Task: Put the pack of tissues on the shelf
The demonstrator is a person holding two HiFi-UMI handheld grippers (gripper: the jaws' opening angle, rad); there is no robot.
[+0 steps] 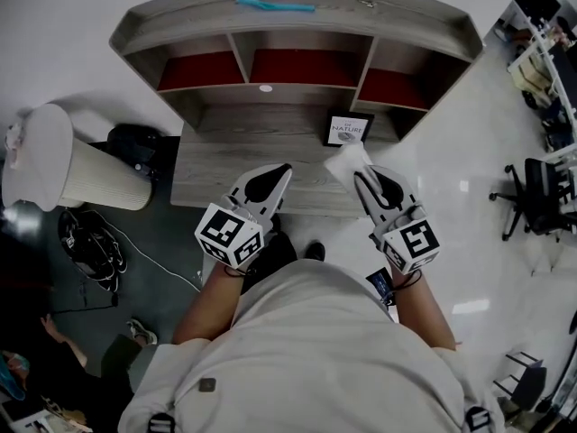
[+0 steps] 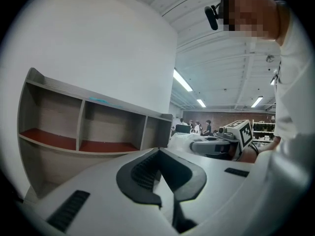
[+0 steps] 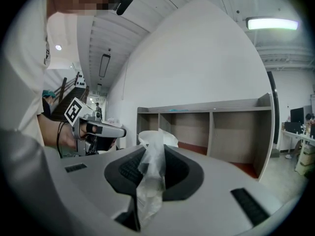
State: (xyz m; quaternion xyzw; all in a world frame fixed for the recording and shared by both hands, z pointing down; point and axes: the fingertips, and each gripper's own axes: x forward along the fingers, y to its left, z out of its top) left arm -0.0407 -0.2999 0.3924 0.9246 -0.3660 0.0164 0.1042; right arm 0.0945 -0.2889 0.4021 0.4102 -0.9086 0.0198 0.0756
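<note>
**Pack (image 1: 346, 161) pinched by one end, short of the shelf (image 1: 406, 12)**

In the right gripper view the jaws hide most of the pack; only crumpled plastic shows. The right gripper (image 1: 361, 175) pinches that end. The pack juts past the fingertips, long axis roughly along the jaws, pointing at the shelf, above the desk (image 1: 225, 161). The left gripper (image 2: 162, 181) is closed on nothing.

The white pack of tissues (image 1: 347, 161), pinched by its wrapper in the right claw (image 1: 362, 179), hangs before the shelf (image 1: 406, 12).
</note>
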